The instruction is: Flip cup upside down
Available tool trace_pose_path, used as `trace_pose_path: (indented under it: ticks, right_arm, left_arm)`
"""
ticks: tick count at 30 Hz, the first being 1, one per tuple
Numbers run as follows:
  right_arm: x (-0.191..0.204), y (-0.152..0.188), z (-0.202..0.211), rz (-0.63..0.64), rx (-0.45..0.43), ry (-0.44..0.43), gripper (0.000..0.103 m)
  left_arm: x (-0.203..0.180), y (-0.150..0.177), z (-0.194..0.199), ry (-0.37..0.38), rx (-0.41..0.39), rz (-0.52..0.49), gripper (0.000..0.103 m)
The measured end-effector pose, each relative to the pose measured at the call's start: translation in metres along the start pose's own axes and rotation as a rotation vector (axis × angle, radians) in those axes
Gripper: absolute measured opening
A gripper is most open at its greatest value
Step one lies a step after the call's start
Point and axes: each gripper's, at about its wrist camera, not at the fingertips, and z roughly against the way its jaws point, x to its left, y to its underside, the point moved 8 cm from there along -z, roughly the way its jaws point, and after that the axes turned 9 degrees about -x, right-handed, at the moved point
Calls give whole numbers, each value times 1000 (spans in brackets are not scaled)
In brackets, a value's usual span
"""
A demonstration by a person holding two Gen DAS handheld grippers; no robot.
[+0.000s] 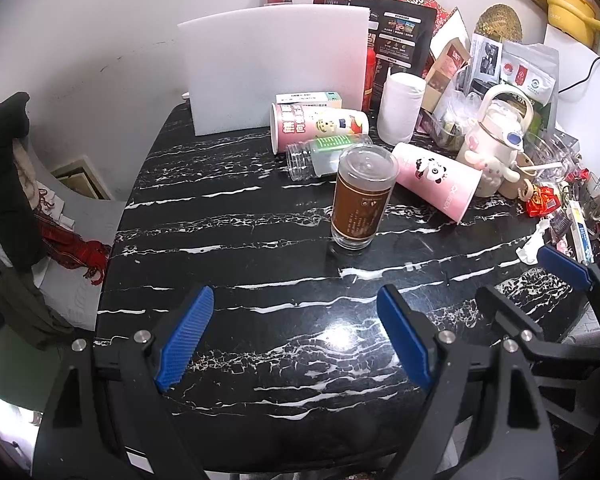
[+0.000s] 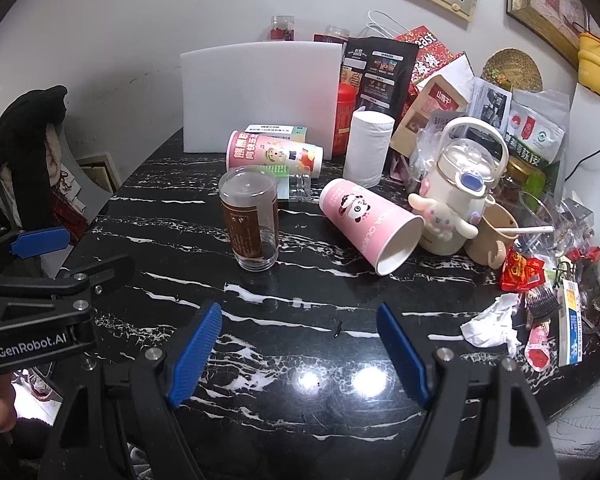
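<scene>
A clear glass cup (image 1: 360, 200) with a brown label stands on the black marble table (image 1: 240, 264), its closed base up and its wide end on the table. It also shows in the right wrist view (image 2: 252, 220). My left gripper (image 1: 296, 336) is open and empty, well in front of the cup. My right gripper (image 2: 300, 352) is open and empty, in front of the cup and to its right. The right gripper's blue pad (image 1: 564, 268) shows at the right in the left wrist view.
Two pink paper cups (image 1: 436, 180) (image 1: 316, 124) and a clear bottle (image 1: 324, 156) lie on their sides behind the glass. A white board (image 1: 272, 68), a paper roll (image 1: 400, 108), a white kettle (image 2: 460, 184) and packets crowd the back and right. A chair with clothes (image 1: 8, 184) stands left.
</scene>
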Motion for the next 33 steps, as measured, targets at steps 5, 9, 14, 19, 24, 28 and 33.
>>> trace_pose_path:
  ticks: [5, 9, 14, 19, 24, 28, 33]
  right_arm:
    - [-1, 1, -1, -2, 5, -2, 80]
    - [-2, 1, -2, -3, 11, -3, 80]
    - [-2, -1, -2, 1, 10, 0, 80]
    - [-3, -1, -3, 4, 12, 2, 80]
    - [-4, -1, -4, 5, 17, 3, 80]
    - [-4, 0, -5, 5, 20, 1, 80]
    - [-4, 2, -8, 9, 28, 2, 80]
  left_arm:
    - [-1, 0, 0, 6, 0, 1, 83]
    - [-1, -2, -2, 10, 0, 0, 83]
    - [-2, -4, -4, 16, 3, -1, 83]
    - [-3, -4, -6, 10, 4, -5, 83]
    - [-4, -4, -8, 14, 8, -4, 83]
    - [-4, -4, -8, 15, 8, -5, 83]
    - [-7, -3, -8, 17, 9, -8, 83]
